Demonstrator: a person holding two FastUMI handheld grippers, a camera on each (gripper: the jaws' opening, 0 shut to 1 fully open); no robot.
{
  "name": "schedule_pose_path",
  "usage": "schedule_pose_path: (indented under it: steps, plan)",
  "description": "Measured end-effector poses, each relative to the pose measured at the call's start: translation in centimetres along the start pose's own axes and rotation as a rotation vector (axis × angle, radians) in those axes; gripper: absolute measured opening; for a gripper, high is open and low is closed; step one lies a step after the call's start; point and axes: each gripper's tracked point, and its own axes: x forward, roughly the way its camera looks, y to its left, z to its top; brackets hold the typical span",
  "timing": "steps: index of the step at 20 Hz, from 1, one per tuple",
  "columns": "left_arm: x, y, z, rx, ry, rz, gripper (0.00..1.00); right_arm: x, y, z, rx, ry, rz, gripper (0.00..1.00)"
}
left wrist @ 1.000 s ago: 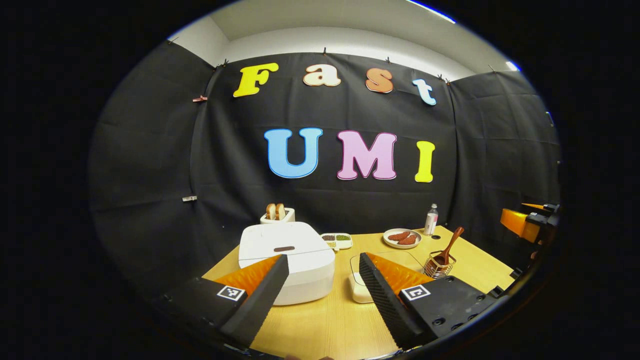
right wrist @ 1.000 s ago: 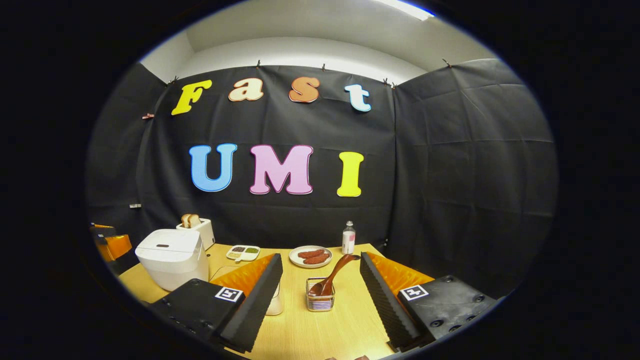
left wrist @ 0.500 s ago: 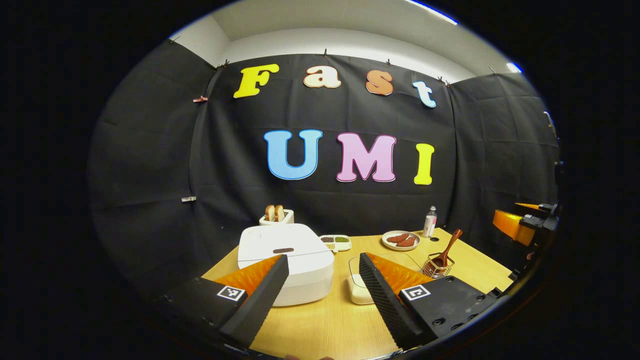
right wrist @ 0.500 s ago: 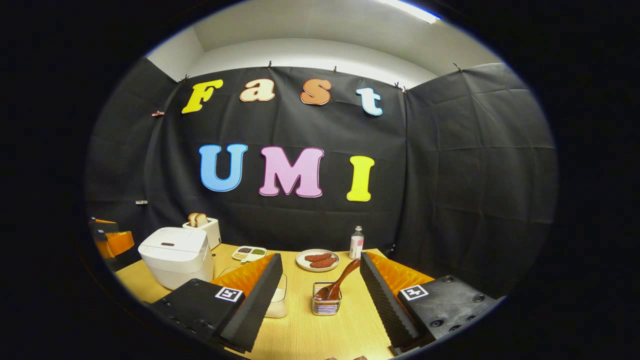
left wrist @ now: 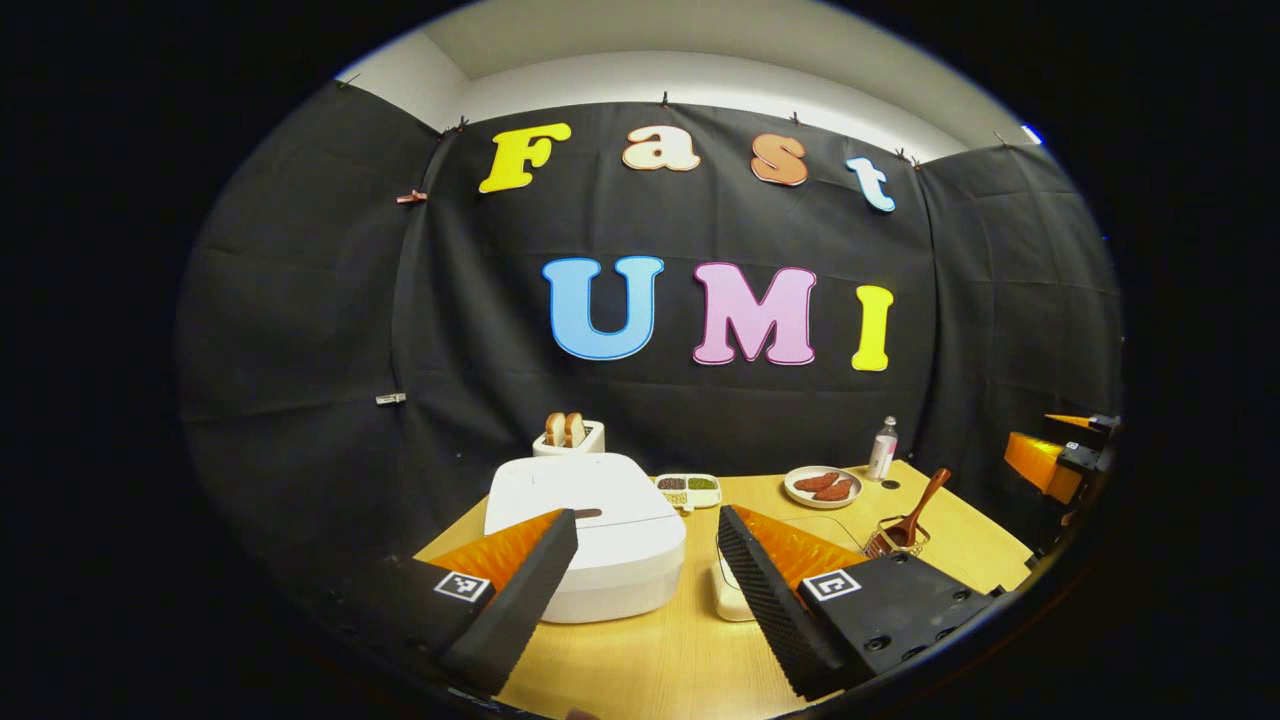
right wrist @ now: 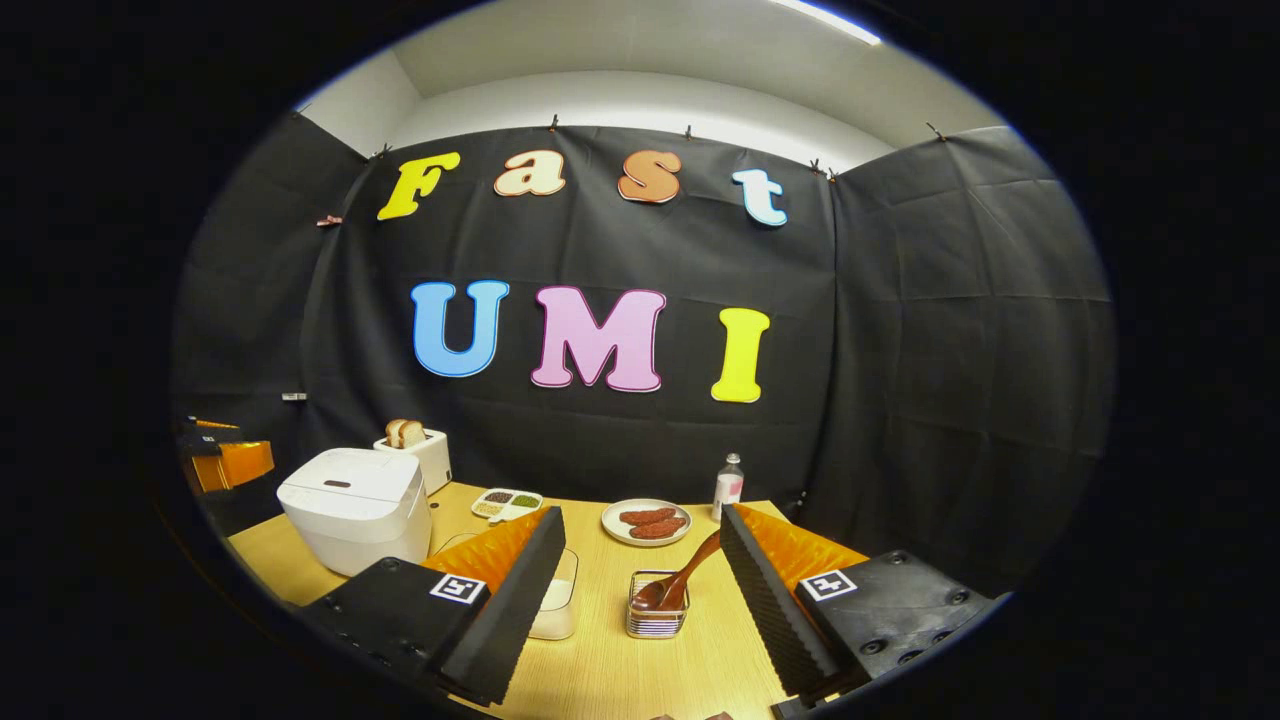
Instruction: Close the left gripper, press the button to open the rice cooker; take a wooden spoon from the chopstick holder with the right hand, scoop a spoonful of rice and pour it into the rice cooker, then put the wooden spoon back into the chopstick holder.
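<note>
Left gripper [left wrist: 640, 560]: jaws apart, above closed rice cooker [left wrist: 590, 540].
Right gripper [right wrist: 640, 565]: jaws apart, near spoon [right wrist: 685, 575].
Risk: open jaws straddling, missing button.

Bright ceiling strip light [right wrist: 825, 20] overhead; pale wooden table [right wrist: 600, 660] evenly lit and sharp; strong fisheye bending at edges.

Left gripper [left wrist: 645, 560] held level above the near table edge, jaws spread wide, nothing between them. Right gripper [right wrist: 640, 570] likewise level, jaws wide apart, empty, well right of the left.
</note>
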Motion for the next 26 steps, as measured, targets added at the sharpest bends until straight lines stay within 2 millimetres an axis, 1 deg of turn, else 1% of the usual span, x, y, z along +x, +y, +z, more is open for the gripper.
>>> schedule_pose_path:
  steps: [2, 3, 4, 5, 6, 7, 8, 9, 10, 11, 12, 13, 14, 16, 17, 20, 23, 26]
  plan:
    - [1.0, 0.5, 0.7, -0.008, 0.001, 0.012, 0.98, 0.8, -0.2, 0.2, -0.004, 0.000, 0.007, 0.98]
    - [1.6, 0.7, 1.0, -0.022, 0.003, 0.013, 0.95, 1.1, -0.3, 0.2, -0.005, 0.002, 0.011, 0.98]
    - [2.3, 1.1, 1.4, -0.039, 0.008, 0.018, 0.96, 1.5, -0.5, 0.1, -0.005, 0.003, 0.013, 0.98]
    - [3.1, 1.7, 1.6, -0.052, 0.018, 0.028, 0.85, 1.8, -0.6, 0.2, -0.004, 0.003, 0.014, 0.98]
    - [3.9, 2.2, 1.9, -0.060, 0.025, 0.041, 0.80, 2.2, -0.8, 0.1, -0.003, 0.004, 0.015, 0.98]
    - [4.7, 2.8, 2.3, -0.066, 0.027, 0.052, 0.69, 2.4, -0.8, 0.1, -0.002, 0.006, 0.016, 0.98]
    - [5.6, 3.2, 2.8, -0.067, 0.027, 0.058, 0.64, 2.7, -0.9, 0.0, -0.001, 0.007, 0.018, 0.98]
    - [6.5, 3.7, 3.0, -0.069, 0.032, 0.062, 0.57, 2.9, -1.0, -0.1, 0.000, 0.010, 0.018, 0.98]
    - [7.5, 4.1, 3.2, -0.073, 0.041, 0.063, 0.53, 3.0, -1.2, -0.2, 0.002, 0.016, 0.018, 0.98]
    - [8.3, 4.6, 3.1, -0.080, 0.057, 0.062, 0.49, 3.0, -1.2, -0.4, 0.005, 0.020, 0.019, 0.98]
    - [9.1, 5.0, 3.1, -0.088, 0.068, 0.060, 0.43, 3.1, -1.3, -0.7, 0.007, 0.026, 0.019, 0.98]
    - [10.0, 5.5, 2.9, -0.095, 0.079, 0.066, 0.30, 3.0, -1.3, -1.0, 0.008, 0.034, 0.022, 0.98]
    - [10.9, 5.9, 2.7, -0.107, 0.096, 0.066, 0.25, 3.0, -1.4, -1.2, 0.005, 0.041, 0.026, 0.98]
    - [12.6, 6.8, 1.6, -0.128, 0.137, 0.082, 0.12, 2.8, -1.5, -1.6, -0.011, 0.049, 0.030, 0.98]
    - [13.1, 6.8, 0.8, -0.136, 0.166, 0.081, 0.09, 2.8, -1.6, -1.7, -0.017, 0.054, 0.031, 0.98]
    - [15.1, 6.6, -1.6, -0.155, 0.254, 0.043, 0.07, 2.7, -1.9, -2.1, -0.006, 0.069, 0.031, 0.98]
    - [17.0, 7.2, -3.6, -0.161, 0.316, 0.040, 0.06, 2.6, -2.0, -2.6, 0.004, 0.086, 0.029, 0.98]
    - [18.5, 7.2, -6.0, -0.155, 0.373, 0.022, 0.07, 2.6, -2.0, -3.2, 0.019, 0.108, 0.030, 0.98]
